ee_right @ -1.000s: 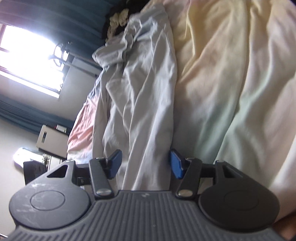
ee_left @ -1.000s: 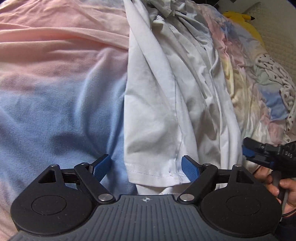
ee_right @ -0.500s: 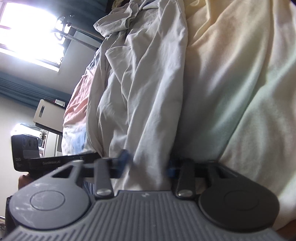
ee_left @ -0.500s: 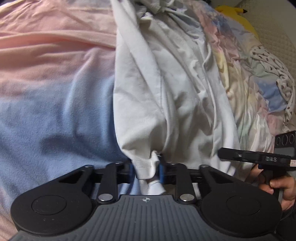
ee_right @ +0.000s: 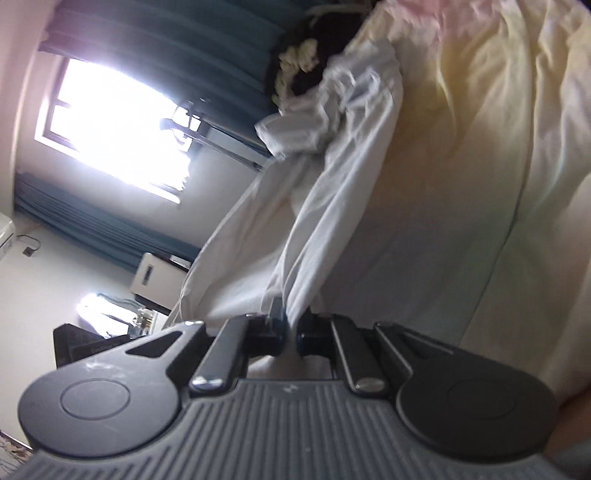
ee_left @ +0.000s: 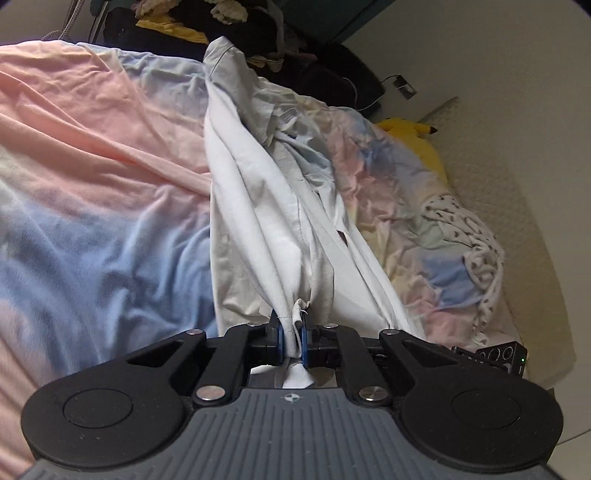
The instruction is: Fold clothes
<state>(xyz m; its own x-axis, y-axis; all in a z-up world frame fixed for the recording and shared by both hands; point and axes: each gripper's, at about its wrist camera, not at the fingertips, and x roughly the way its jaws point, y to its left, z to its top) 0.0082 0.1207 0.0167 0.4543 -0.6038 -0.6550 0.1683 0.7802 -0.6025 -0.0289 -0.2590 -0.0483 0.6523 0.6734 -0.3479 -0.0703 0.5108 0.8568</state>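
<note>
Between the blue pads of the left hand-held gripper: bunched hem of the white garment, pinched tight, jaws nearly closed on the cloth. Fanning away from the pads in taut folds, up the pastel bedspread toward the dark clothes pile at the far edge of the bed. Trailing a short tail of fabric back behind the pads over the gripper body.

Right hand-held gripper: likewise clamping the white garment, jaws drawn almost together on a gathered edge; cloth stretching from the pads toward the rumpled far end beside the pale bedspread. Bright window and teal curtains showing to the left in that view, somewhat blurred.

Against a second ago: both sets of jaws having just been closing, from wide apart with the hem lying loose between them to pinching it. Garment now lifting off the bedspread in stretched pleats rather than lying flat. More of the room showing past the bed in both views; yellow plush toy sitting lower in the left view.

Containers: none discernible.
</note>
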